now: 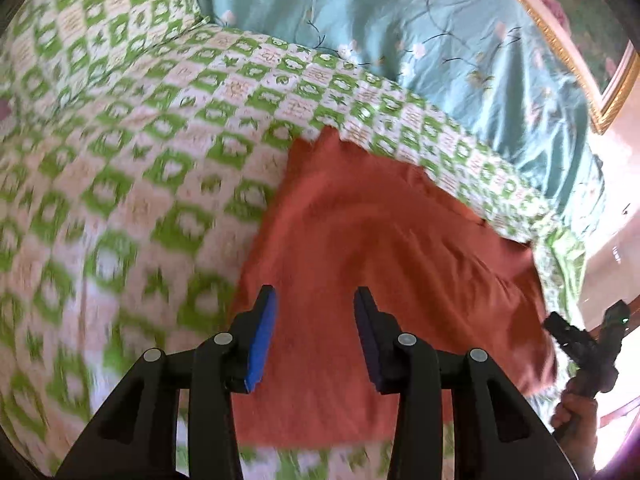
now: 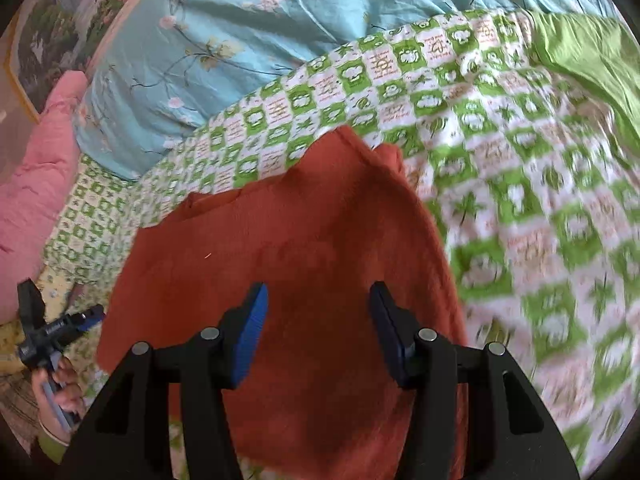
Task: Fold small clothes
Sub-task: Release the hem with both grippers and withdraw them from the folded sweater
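Rust-orange garment (image 1: pixel 384 248) lies flat on the green checked bedspread (image 1: pixel 120 168), spread so its edges are reachable. Your left gripper (image 1: pixel 315 336) and right gripper (image 2: pixel 318 332) hover above it, jaws part open, nothing between them (likely lining up a fold).

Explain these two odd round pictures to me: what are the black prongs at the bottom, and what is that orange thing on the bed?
No robot here: a person carries a hand-held gripper in each hand, each with a wide-angle camera looking along its two fingers. One picture is from the left hand-held gripper, the other from the right hand-held gripper. Both stand open and hold nothing. Below them an orange garment lies spread on a green-and-white checked bedcover, with a blue flowered quilt behind. Each camera also catches the other gripper at its picture's edge.
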Action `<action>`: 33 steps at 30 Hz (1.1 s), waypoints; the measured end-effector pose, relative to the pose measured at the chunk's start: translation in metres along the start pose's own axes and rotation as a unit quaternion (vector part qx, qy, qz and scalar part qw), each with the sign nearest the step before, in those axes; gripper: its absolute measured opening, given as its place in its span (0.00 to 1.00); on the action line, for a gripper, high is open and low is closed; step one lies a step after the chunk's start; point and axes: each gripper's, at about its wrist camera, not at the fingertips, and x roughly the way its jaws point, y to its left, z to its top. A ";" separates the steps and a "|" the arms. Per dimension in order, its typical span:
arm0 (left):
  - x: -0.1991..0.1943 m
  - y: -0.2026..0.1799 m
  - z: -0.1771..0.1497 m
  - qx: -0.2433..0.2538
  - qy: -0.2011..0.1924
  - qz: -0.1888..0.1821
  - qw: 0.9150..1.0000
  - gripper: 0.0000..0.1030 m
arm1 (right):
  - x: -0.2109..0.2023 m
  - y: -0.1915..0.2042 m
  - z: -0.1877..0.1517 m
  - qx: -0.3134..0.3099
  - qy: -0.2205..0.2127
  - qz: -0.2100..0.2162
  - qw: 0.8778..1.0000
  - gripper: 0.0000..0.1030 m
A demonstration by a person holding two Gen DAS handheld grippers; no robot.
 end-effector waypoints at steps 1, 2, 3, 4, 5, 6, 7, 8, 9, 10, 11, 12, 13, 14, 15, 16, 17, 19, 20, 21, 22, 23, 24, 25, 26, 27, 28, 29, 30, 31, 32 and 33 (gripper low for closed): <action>-0.004 -0.001 -0.007 0.000 0.001 -0.005 1.000 0.41 | -0.004 0.003 -0.007 0.001 0.000 0.004 1.000 0.53; -0.007 -0.002 -0.015 0.002 0.005 -0.010 1.000 0.43 | -0.007 0.007 -0.013 0.001 0.000 0.007 1.000 0.53; -0.009 -0.002 -0.022 0.003 0.007 -0.011 1.000 0.43 | -0.011 0.011 -0.022 0.001 0.001 0.012 1.000 0.53; -0.012 -0.003 -0.029 0.003 0.008 -0.009 1.000 0.43 | -0.014 0.014 -0.028 0.000 0.003 0.013 1.000 0.53; -0.014 -0.003 -0.036 0.002 0.011 -0.011 1.000 0.43 | -0.016 0.018 -0.035 -0.002 0.004 0.015 1.000 0.53; -0.016 -0.002 -0.044 -0.003 0.016 -0.017 1.000 0.44 | -0.019 0.022 -0.043 -0.005 0.007 0.018 1.000 0.53; -0.016 -0.002 -0.050 -0.009 0.019 -0.021 1.000 0.44 | -0.022 0.026 -0.051 -0.007 0.010 0.022 1.000 0.53; -0.017 -0.001 -0.054 -0.014 0.022 -0.025 0.999 0.44 | -0.023 0.029 -0.055 -0.008 0.012 0.024 1.000 0.53; -0.019 0.001 -0.060 -0.019 0.023 -0.028 0.999 0.44 | -0.025 0.031 -0.060 -0.009 0.013 0.027 1.000 0.53; -0.021 0.002 -0.066 -0.025 0.024 -0.031 0.999 0.44 | -0.028 0.034 -0.066 -0.008 0.014 0.030 0.999 0.53; -0.022 0.004 -0.071 -0.029 0.025 -0.034 0.999 0.44 | -0.031 0.035 -0.069 -0.006 0.013 0.032 0.999 0.53; -0.023 0.005 -0.076 -0.034 0.028 -0.038 0.998 0.44 | -0.035 0.037 -0.075 -0.004 0.012 0.035 0.999 0.54; -0.023 0.006 -0.082 -0.039 0.032 -0.042 0.998 0.45 | -0.037 0.038 -0.079 -0.003 0.011 0.038 0.999 0.54; -0.023 0.006 -0.085 -0.041 0.034 -0.043 0.998 0.45 | -0.040 0.040 -0.082 -0.001 0.010 0.040 0.999 0.55; -0.023 0.007 -0.090 -0.043 0.036 -0.044 0.997 0.45 | -0.043 0.041 -0.086 0.001 0.010 0.044 0.999 0.55; -0.023 0.006 -0.093 -0.045 0.039 -0.044 0.997 0.45 | -0.046 0.043 -0.090 0.003 0.010 0.049 0.999 0.55; -0.022 0.007 -0.096 -0.047 0.041 -0.046 0.997 0.46 | -0.049 0.044 -0.094 0.005 0.011 0.052 0.999 0.55; -0.022 0.006 -0.101 -0.054 0.044 -0.052 0.996 0.46 | -0.052 0.047 -0.100 0.007 0.012 0.057 0.998 0.56; -0.021 0.006 -0.102 -0.057 0.044 -0.054 0.996 0.47 | -0.053 0.048 -0.102 0.006 0.015 0.059 0.998 0.56; -0.020 0.005 -0.102 -0.060 0.045 -0.056 0.996 0.47 | -0.055 0.050 -0.105 0.005 0.017 0.060 0.998 0.56; -0.020 0.005 -0.103 -0.065 0.045 -0.056 0.995 0.47 | -0.056 0.051 -0.108 0.004 0.019 0.061 0.998 0.56; -0.020 0.005 -0.103 -0.069 0.043 -0.056 0.995 0.48 | -0.056 0.052 -0.110 0.004 0.021 0.063 0.998 0.56; -0.020 0.005 -0.104 -0.074 0.043 -0.059 0.995 0.48 | -0.057 0.053 -0.112 0.003 0.022 0.065 0.998 0.56; -0.019 0.006 -0.104 -0.076 0.044 -0.060 0.994 0.50 | -0.058 0.054 -0.114 0.003 0.024 0.066 0.998 0.57; -0.019 0.006 -0.103 -0.080 0.044 -0.061 0.994 0.50 | -0.058 0.054 -0.115 0.003 0.025 0.067 0.997 0.57; -0.018 0.006 -0.104 -0.083 0.044 -0.061 0.994 0.50 | -0.058 0.055 -0.116 0.004 0.026 0.069 0.997 0.57; -0.017 0.006 -0.103 -0.086 0.046 -0.062 0.993 0.51 | -0.057 0.055 -0.117 0.006 0.028 0.071 0.997 0.58; -0.016 0.006 -0.103 -0.088 0.047 -0.063 0.993 0.52 | -0.056 0.055 -0.118 0.007 0.029 0.071 0.997 0.58; -0.015 0.007 -0.104 -0.091 0.048 -0.063 0.993 0.52 | -0.055 0.056 -0.118 0.007 0.030 0.072 0.997 0.58; -0.014 0.008 -0.103 -0.094 0.048 -0.064 0.992 0.53 | -0.055 0.056 -0.118 0.007 0.031 0.074 0.997 0.58; -0.012 0.008 -0.103 -0.097 0.049 -0.064 0.992 0.54 | -0.054 0.056 -0.118 0.007 0.032 0.075 0.997 0.58; -0.011 0.009 -0.102 -0.100 0.049 -0.064 0.992 0.54 | -0.053 0.057 -0.119 0.007 0.033 0.076 0.997 0.58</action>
